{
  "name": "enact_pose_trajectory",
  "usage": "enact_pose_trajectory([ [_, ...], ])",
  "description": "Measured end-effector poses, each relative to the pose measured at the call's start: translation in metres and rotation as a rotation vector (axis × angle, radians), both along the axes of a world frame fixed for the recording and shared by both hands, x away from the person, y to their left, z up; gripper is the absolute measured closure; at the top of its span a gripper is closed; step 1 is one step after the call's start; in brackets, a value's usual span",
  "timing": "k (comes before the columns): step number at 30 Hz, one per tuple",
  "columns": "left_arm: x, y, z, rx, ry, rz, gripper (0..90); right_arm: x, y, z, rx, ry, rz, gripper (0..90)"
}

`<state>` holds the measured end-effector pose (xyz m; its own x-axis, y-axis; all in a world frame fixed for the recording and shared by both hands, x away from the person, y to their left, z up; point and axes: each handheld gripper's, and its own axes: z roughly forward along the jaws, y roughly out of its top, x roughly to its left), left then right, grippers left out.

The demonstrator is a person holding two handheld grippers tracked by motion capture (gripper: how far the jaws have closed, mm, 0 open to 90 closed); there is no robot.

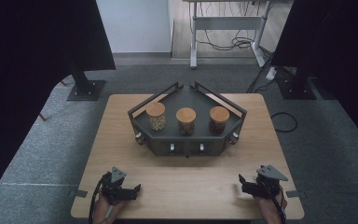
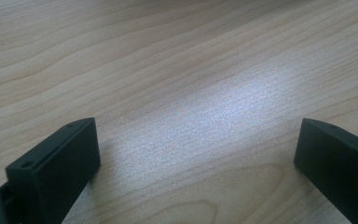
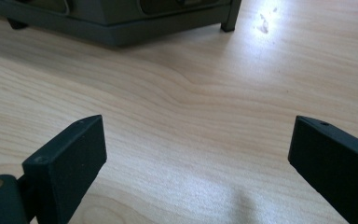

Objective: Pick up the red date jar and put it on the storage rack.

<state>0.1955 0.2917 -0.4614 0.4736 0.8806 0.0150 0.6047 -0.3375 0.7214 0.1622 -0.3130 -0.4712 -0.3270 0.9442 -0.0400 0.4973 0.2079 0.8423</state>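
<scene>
A dark grey angular rack (image 1: pixel 186 142) stands mid-table with three cork-lidded glass jars on its shelf: left jar (image 1: pixel 156 116) with pale contents, middle jar (image 1: pixel 186 121), right jar (image 1: pixel 219 119) with dark contents. My left gripper (image 1: pixel 135 190) rests near the table's front left edge, open, nothing between its jaws; its own view shows bare wood between the fingertips (image 2: pixel 58 161). My right gripper (image 1: pixel 240 183) sits at the front right, open and empty (image 3: pixel 198 140), pointing toward the rack's base (image 3: pixel 121 21).
The wooden table (image 1: pixel 186 182) stands on grey carpet. Black stands (image 1: pixel 85 86) flank the back corners, a white desk frame (image 1: pixel 226 23) with cables is behind. Small knobs (image 1: pixel 172 148) line the rack's front.
</scene>
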Motion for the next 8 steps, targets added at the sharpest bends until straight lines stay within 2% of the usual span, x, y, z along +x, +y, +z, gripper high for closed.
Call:
enact_pose_trajectory([
  [8,0.0,0.0,0.0,0.0,0.0,0.0,0.0,0.0024,0.0,-0.0021,-0.004,0.023,0.003,3.5],
])
